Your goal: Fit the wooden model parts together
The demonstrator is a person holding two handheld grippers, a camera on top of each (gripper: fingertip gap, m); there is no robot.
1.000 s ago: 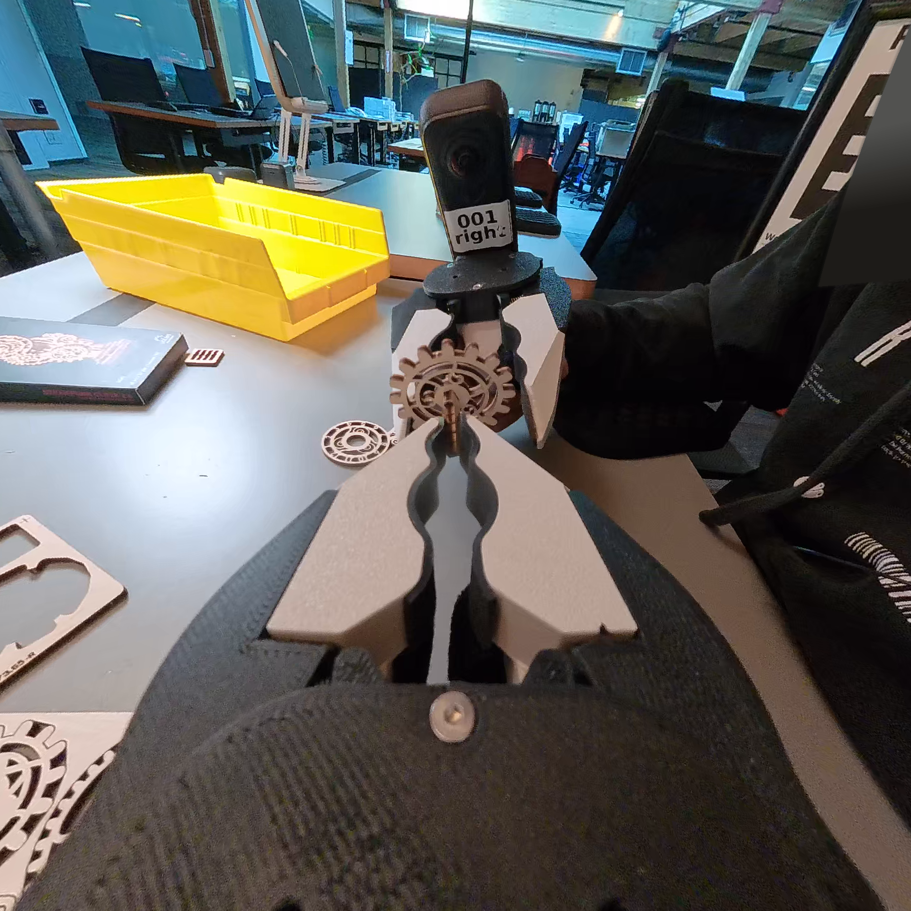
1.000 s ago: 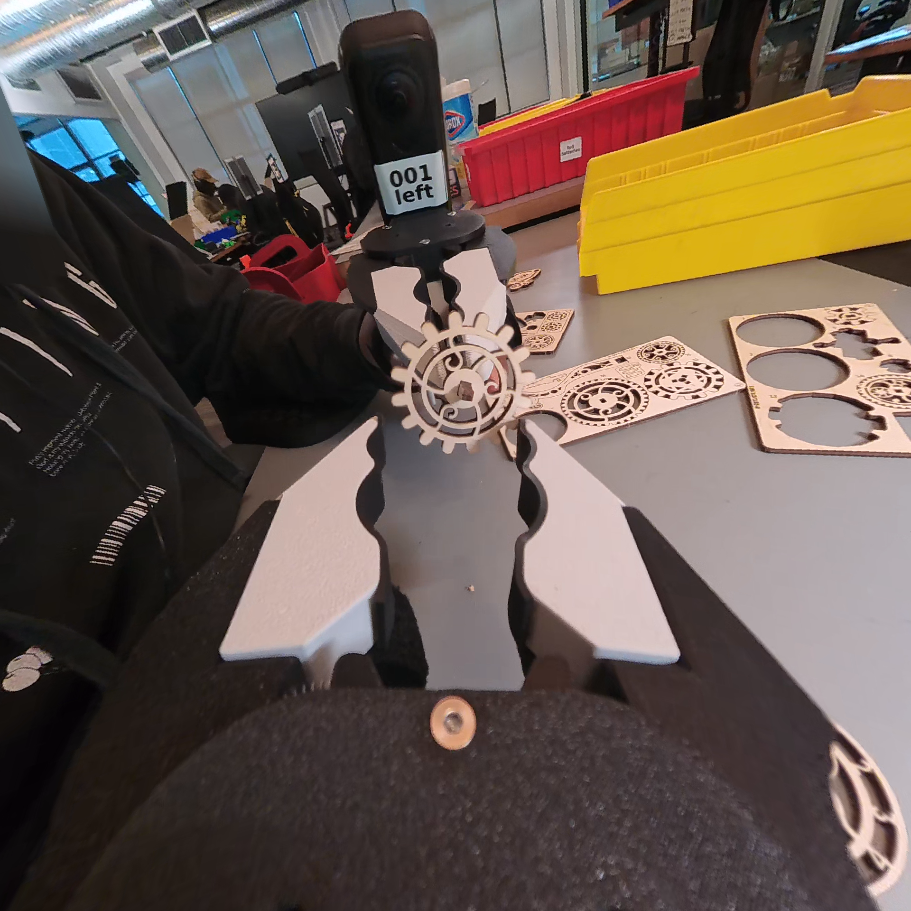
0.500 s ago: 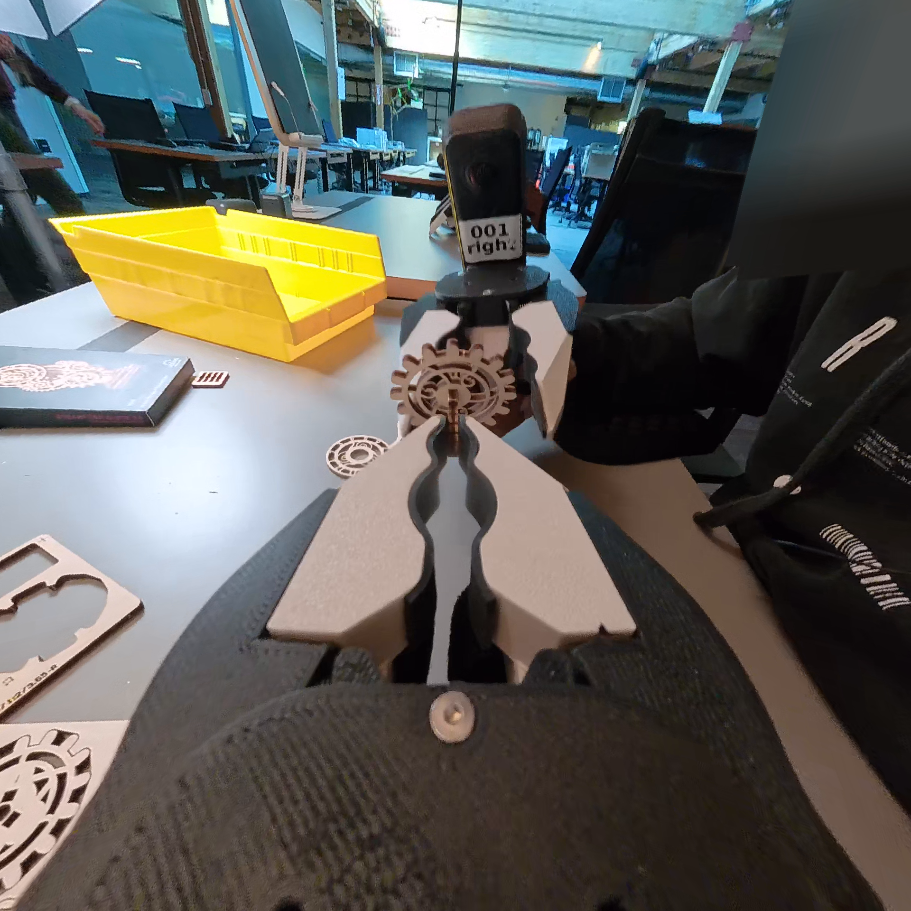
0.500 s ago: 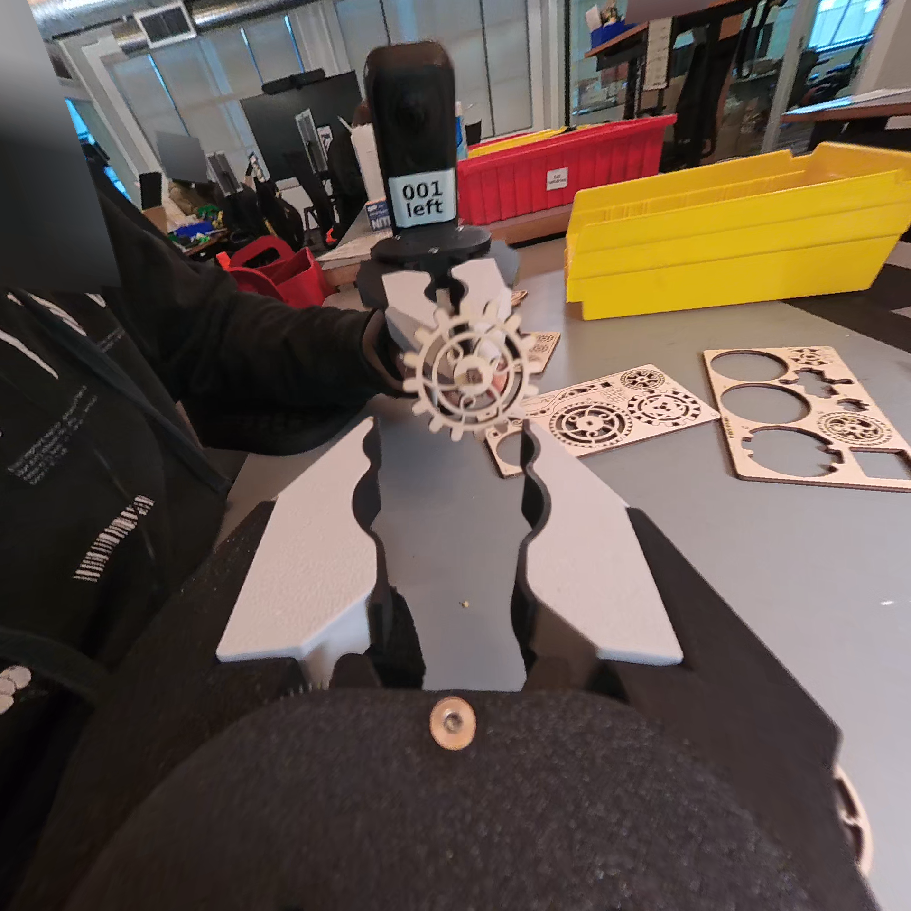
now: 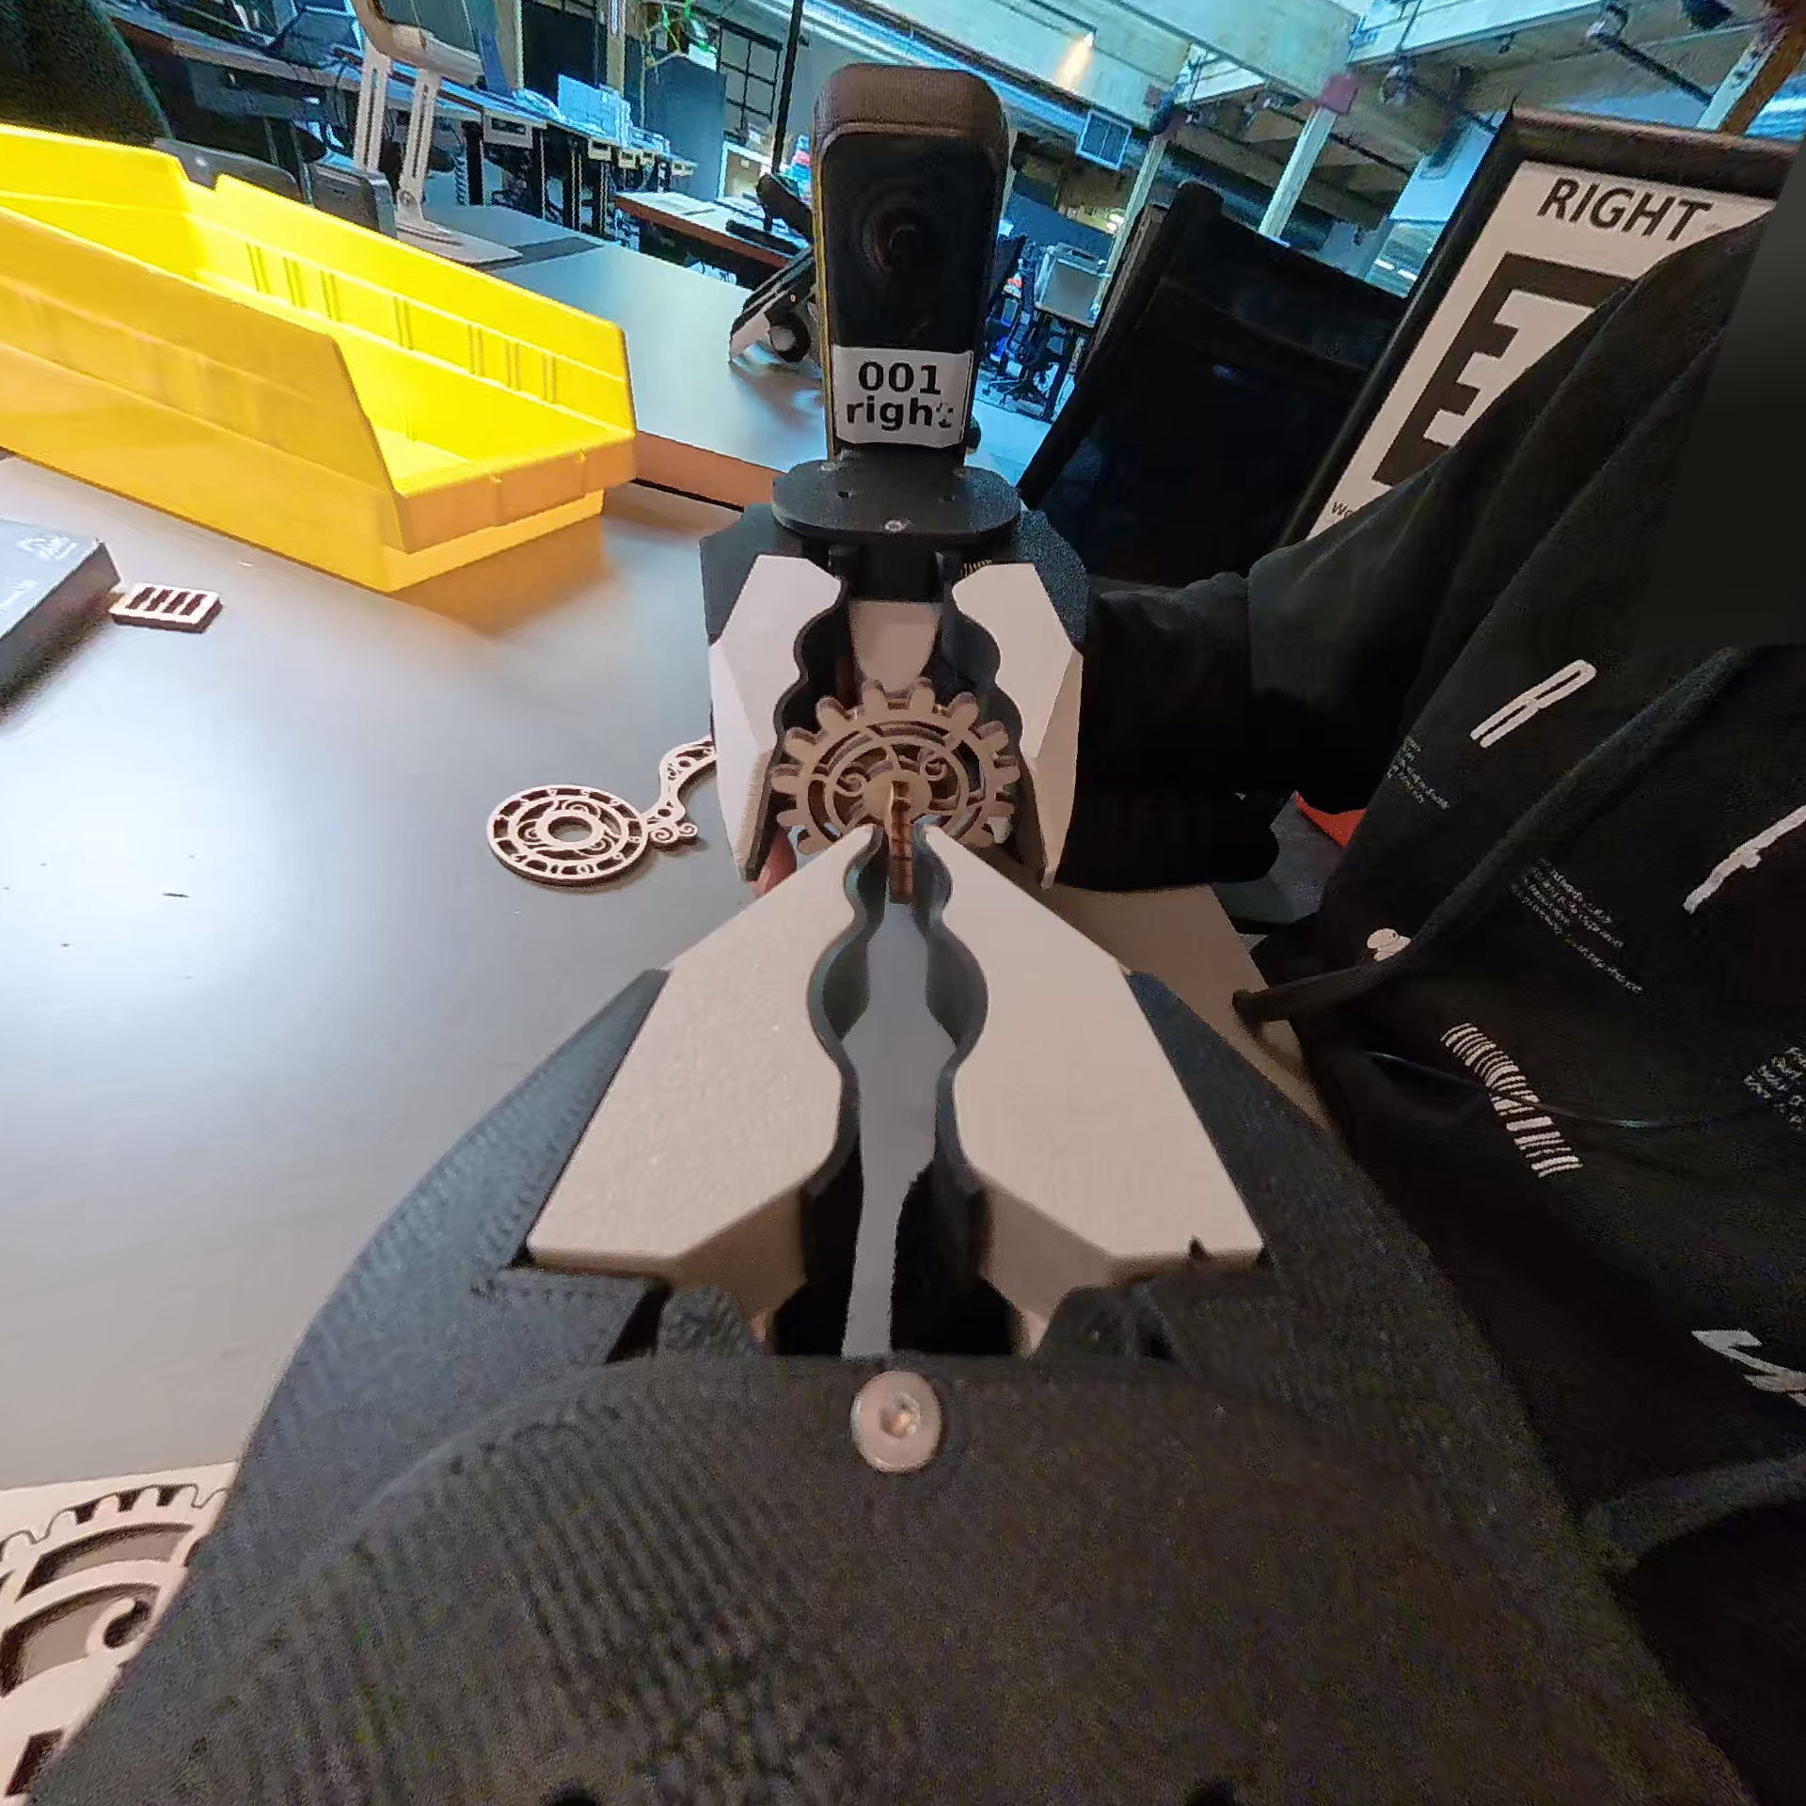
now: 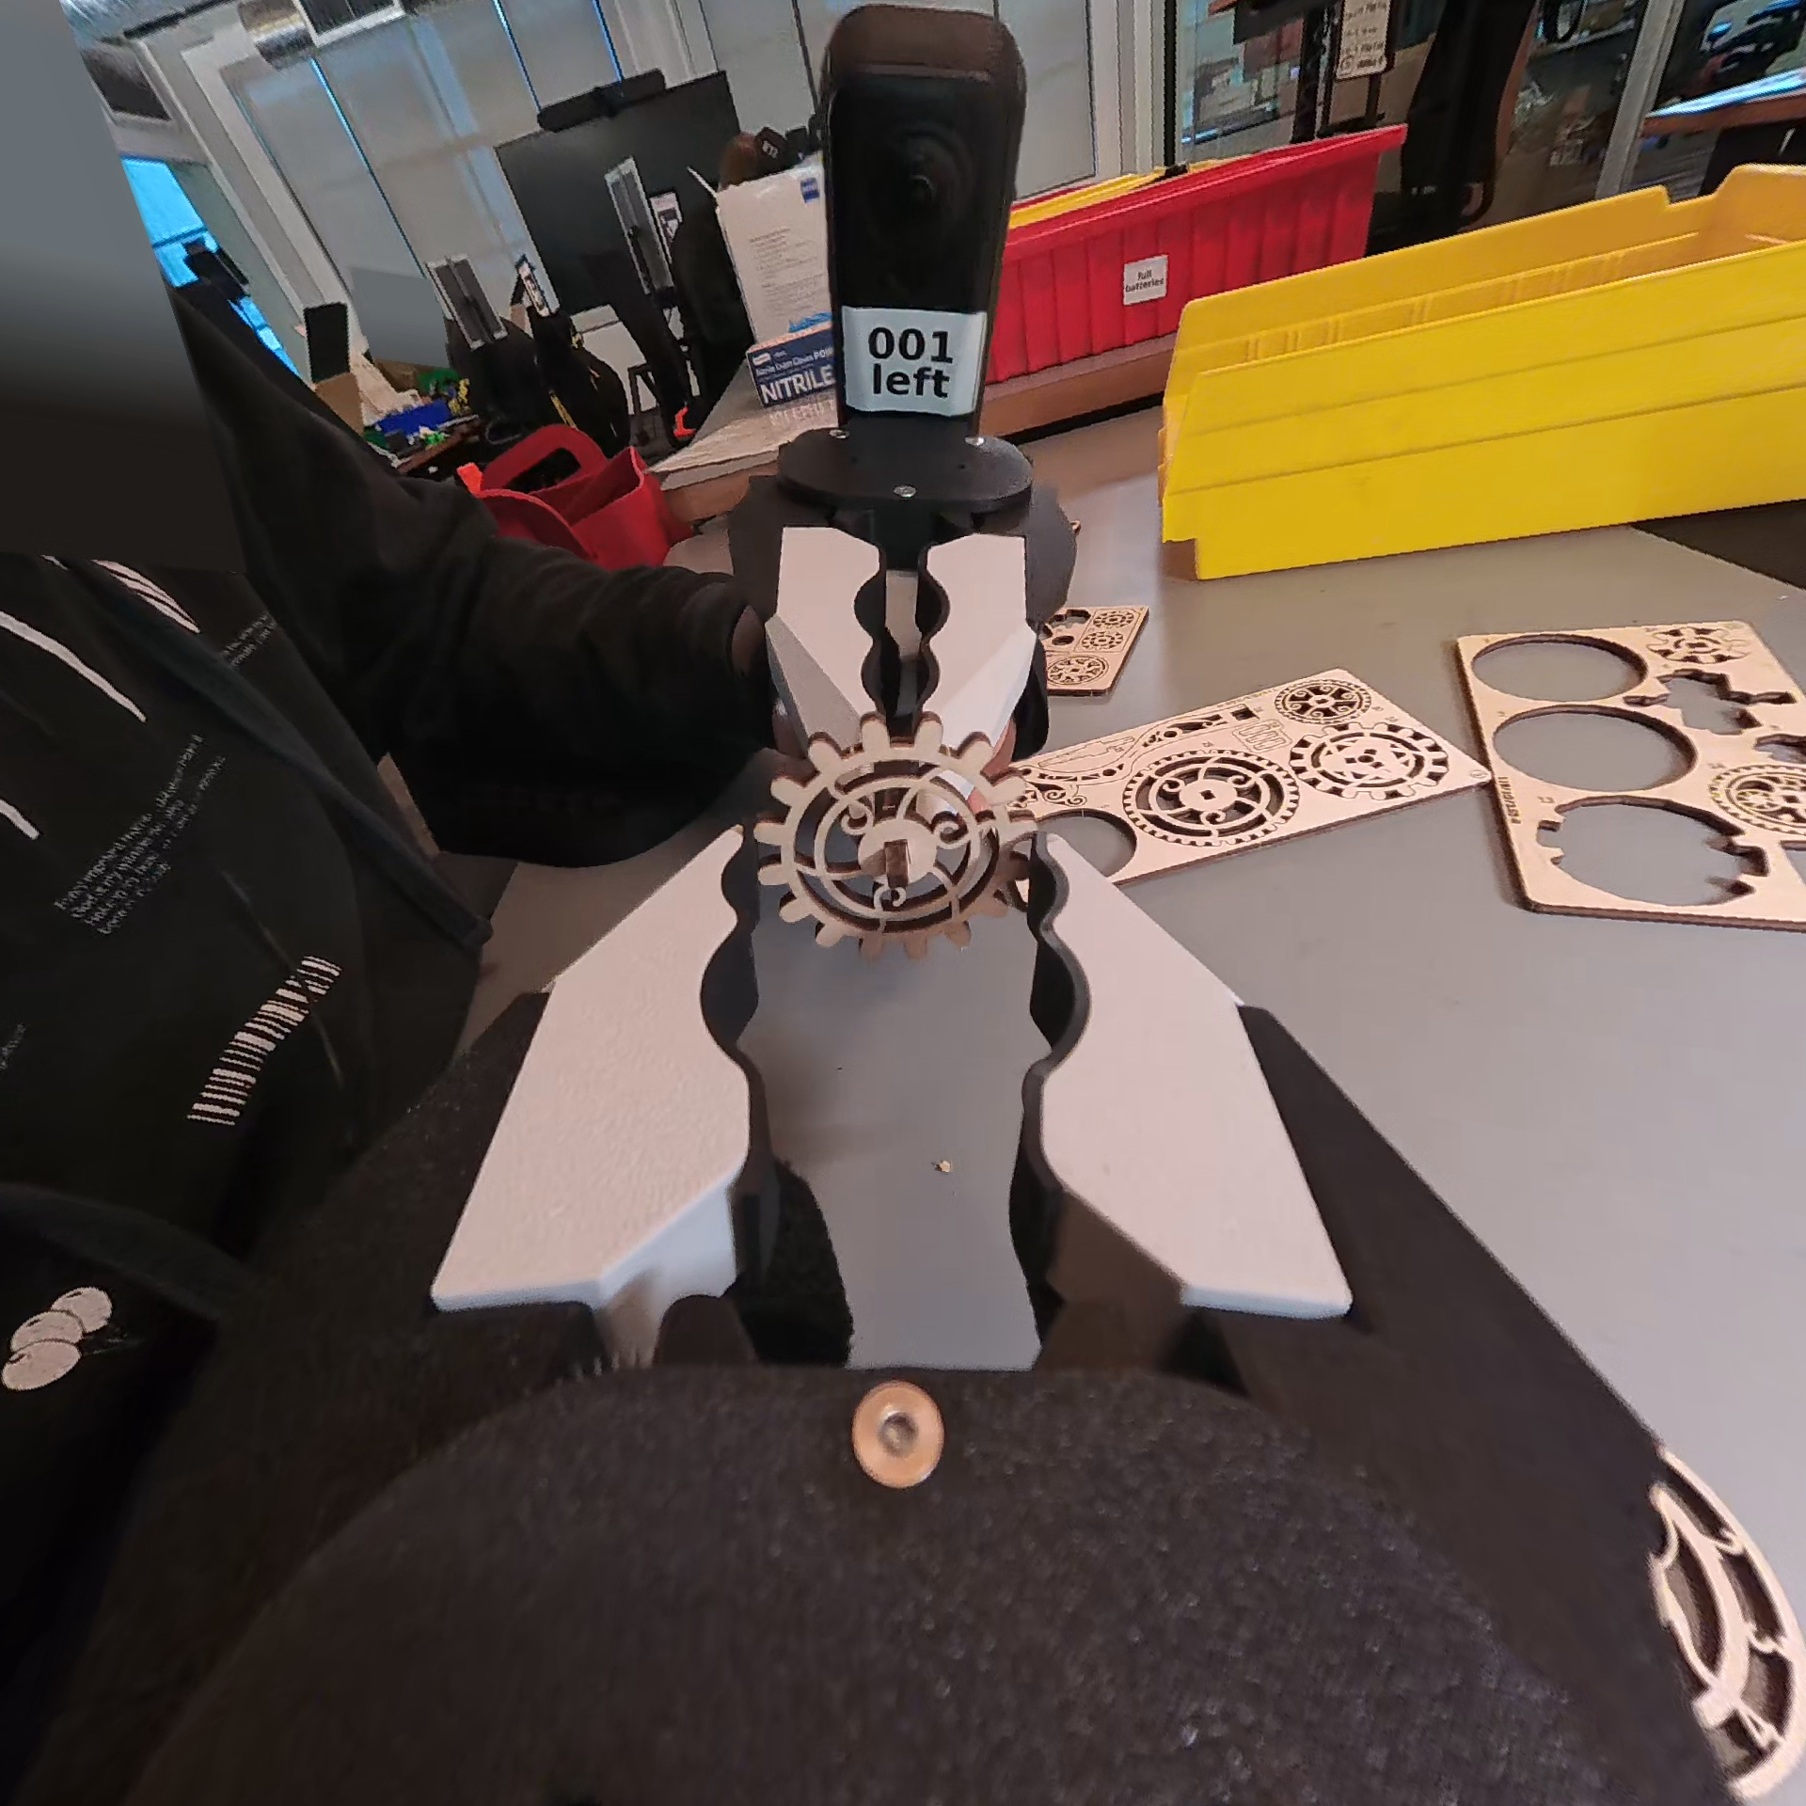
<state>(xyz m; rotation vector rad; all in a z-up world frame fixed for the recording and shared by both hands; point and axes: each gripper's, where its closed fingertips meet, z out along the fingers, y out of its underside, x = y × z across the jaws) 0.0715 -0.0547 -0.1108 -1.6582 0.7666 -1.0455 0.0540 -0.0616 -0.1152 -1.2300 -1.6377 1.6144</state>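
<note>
Moved: your right gripper (image 6: 894, 860) now brackets the round pale wooden gear (image 6: 894, 845), fingers wide, not clamped.
Left gripper (image 5: 894, 850): pinches the thin wooden axle peg (image 5: 897, 860), axis toward the right gripper.

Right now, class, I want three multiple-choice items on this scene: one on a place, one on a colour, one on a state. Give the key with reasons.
1. Where is the wooden gear?
A. on a cut-out sheet
B. flat on the table
C. between the right gripper's jaw tips

2. What colour is the far bin behind the yellow bin?
A. blue
B. red
C. green

3. The left gripper's jaws are:
A. shut on the wooden peg
B. wide open
C. out of view

Key:
1 C, the gear sits between those open jaws.
2 B, the far bin is red.
3 A, both jaws pinch the peg entering the gear's hub.
</note>
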